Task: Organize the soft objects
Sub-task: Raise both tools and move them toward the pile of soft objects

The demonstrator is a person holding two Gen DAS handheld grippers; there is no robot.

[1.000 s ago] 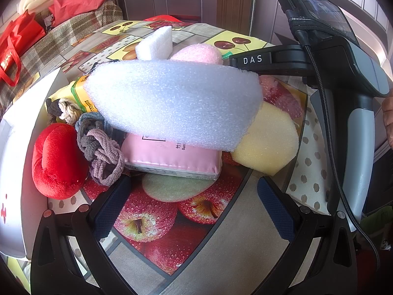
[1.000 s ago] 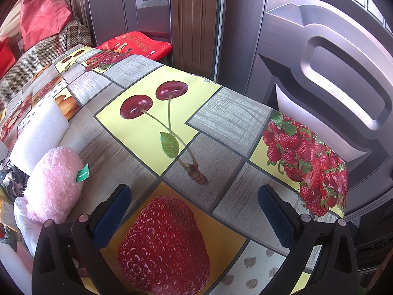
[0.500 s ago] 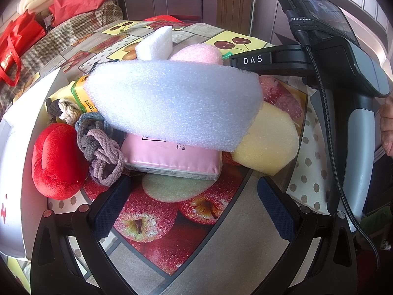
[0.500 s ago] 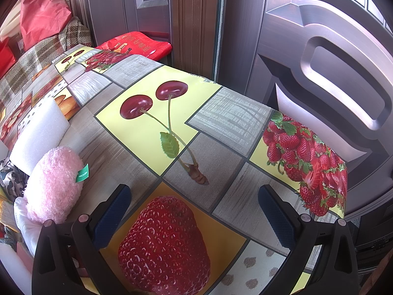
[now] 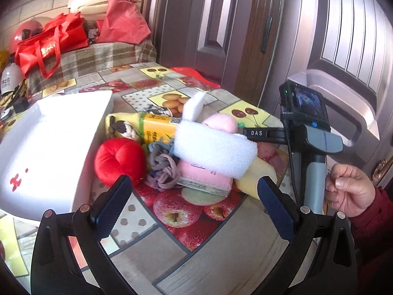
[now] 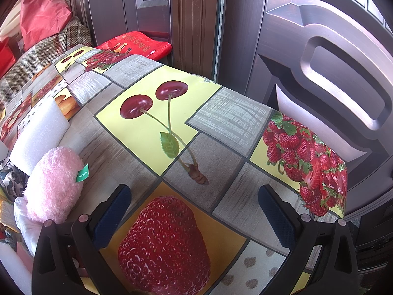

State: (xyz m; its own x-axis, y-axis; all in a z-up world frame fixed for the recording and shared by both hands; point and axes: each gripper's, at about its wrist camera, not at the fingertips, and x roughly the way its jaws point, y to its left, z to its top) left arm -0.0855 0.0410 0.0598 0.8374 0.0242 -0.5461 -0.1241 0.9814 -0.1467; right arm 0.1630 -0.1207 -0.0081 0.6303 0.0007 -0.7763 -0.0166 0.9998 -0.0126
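A pile of soft things lies on the fruit-print table: a white foam slab [image 5: 215, 151] on top of a pink pack [image 5: 205, 178], a yellow sponge [image 5: 255, 175], a red plush [image 5: 119, 161], a grey knotted rope [image 5: 162, 169], a pink fluffy toy [image 5: 219, 121] and a yellow pack [image 5: 152, 125]. My left gripper [image 5: 194, 206] is open and empty, held back from the pile. My right gripper [image 6: 194, 218] is open and empty over the strawberry print; the pink toy [image 6: 52, 185] and a white foam block [image 6: 39, 132] lie to its left.
An open white box [image 5: 49, 147] stands left of the pile. The right gripper's handle [image 5: 312, 162] and a hand [image 5: 351, 189] are at the right. Red bags [image 5: 49, 41] sit on a plaid bench behind. Dark doors [image 6: 319, 73] stand close past the table's far edge.
My left gripper has pulled back and up from the pile, so the white box and bench now show. The right gripper has not moved.
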